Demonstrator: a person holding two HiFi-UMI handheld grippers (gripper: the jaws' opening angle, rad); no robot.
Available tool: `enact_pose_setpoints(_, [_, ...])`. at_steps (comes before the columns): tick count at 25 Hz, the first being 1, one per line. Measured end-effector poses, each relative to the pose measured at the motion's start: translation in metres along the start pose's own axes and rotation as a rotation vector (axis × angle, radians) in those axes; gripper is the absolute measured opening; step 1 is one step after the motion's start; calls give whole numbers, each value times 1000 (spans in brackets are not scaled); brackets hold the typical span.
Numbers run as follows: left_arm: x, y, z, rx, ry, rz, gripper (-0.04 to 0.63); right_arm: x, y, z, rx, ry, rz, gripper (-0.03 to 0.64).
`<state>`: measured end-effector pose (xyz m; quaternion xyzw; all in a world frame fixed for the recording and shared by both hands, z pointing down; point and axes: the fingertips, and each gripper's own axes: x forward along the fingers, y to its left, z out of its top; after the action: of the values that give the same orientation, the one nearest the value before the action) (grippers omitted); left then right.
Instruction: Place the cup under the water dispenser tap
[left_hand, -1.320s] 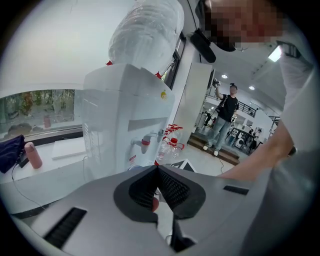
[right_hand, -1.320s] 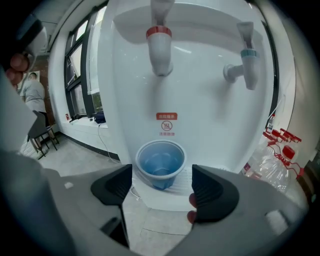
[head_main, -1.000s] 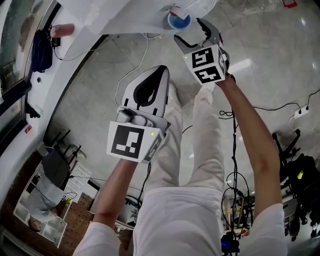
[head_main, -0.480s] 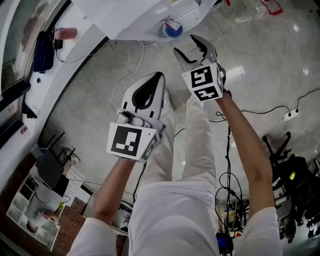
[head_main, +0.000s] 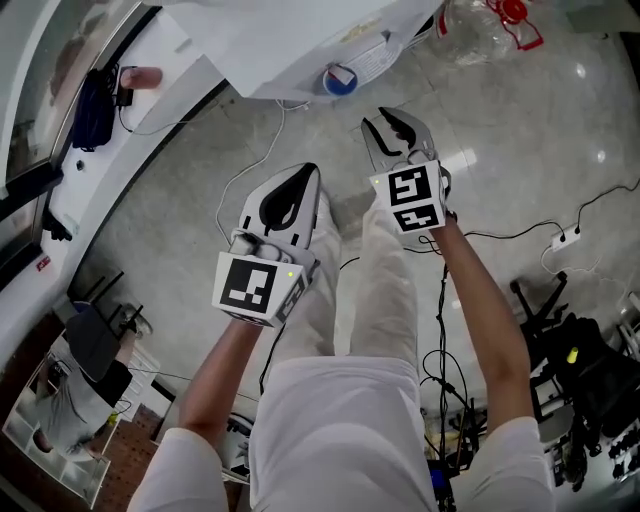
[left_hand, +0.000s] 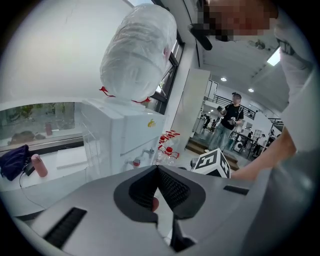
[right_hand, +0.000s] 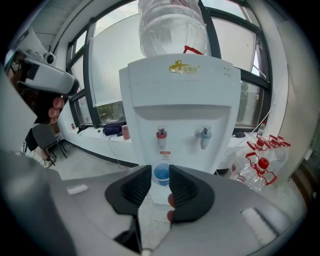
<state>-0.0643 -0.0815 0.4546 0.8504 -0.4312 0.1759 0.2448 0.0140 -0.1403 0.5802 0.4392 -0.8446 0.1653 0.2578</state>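
A blue cup (right_hand: 161, 175) stands on the white water dispenser's (right_hand: 180, 95) tray, under the red tap (right_hand: 161, 134); a blue tap (right_hand: 203, 136) is to its right. In the head view the cup (head_main: 338, 80) sits at the dispenser's foot. My right gripper (right_hand: 160, 169) hangs back from the cup and holds nothing. Its jaws have just been closing and a narrow gap is left between them. In the head view the right gripper (head_main: 392, 125) is below the cup. My left gripper (head_main: 298, 175) is further left, shut and empty, its tips meeting (left_hand: 156, 168).
Empty water bottles with red caps (right_hand: 257, 167) lie right of the dispenser. A window ledge at the left carries a dark bag (head_main: 88, 100) and a pink bottle (head_main: 140, 76). Cables and a power strip (head_main: 563, 238) lie on the floor. A person (left_hand: 231, 117) stands far off.
Both grippers have drawn back from the dispenser and risen. The right jaws went from wide to nearly closed. The cup stays under the tap.
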Motion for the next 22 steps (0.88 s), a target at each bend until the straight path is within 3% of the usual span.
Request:
enact_pose_setpoints(6, [-14, -3, 17, -6, -11, 11, 8, -28, -11, 27, 23, -16, -20, 72])
enact_pose_setpoints(13, [-33, -6, 43, -4, -47, 25, 6, -66, 7, 60, 18, -5, 104, 43])
enact_pose_setpoints(22, [-63, -9, 78, -29, -94, 46, 7, -117, 21, 118, -4, -82, 66, 25])
